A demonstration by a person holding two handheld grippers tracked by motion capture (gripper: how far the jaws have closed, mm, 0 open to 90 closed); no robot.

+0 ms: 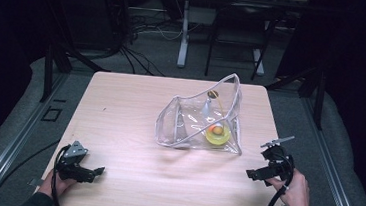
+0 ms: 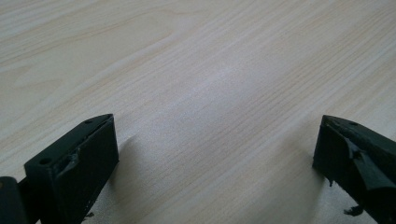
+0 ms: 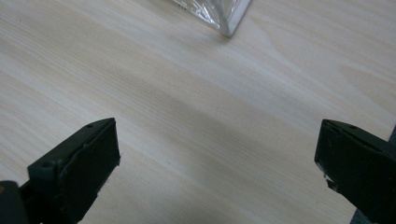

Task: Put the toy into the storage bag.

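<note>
Dark room, cables and chair legs lying behind pale wood counter (image 1: 120, 107). Clear plastic bag (image 1: 197, 119) sitting mid-counter, slightly right, holding yellow-orange object (image 1: 216, 132). Left gripper (image 1: 97, 172) resting near-left, fingers (image 2: 74, 163) spread, gripping nothing. Right gripper (image 1: 251, 174) hovering near-right, fingers (image 3: 77, 161) spread, bag corner lying just ahead. Judging nothing begun; next move probably calling for reaching toward bag.

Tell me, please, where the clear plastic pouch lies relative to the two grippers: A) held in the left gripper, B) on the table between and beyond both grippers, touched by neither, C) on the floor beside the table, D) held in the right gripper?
B: the clear plastic pouch rests on the table, apart from the open left gripper and the open right gripper.
</note>
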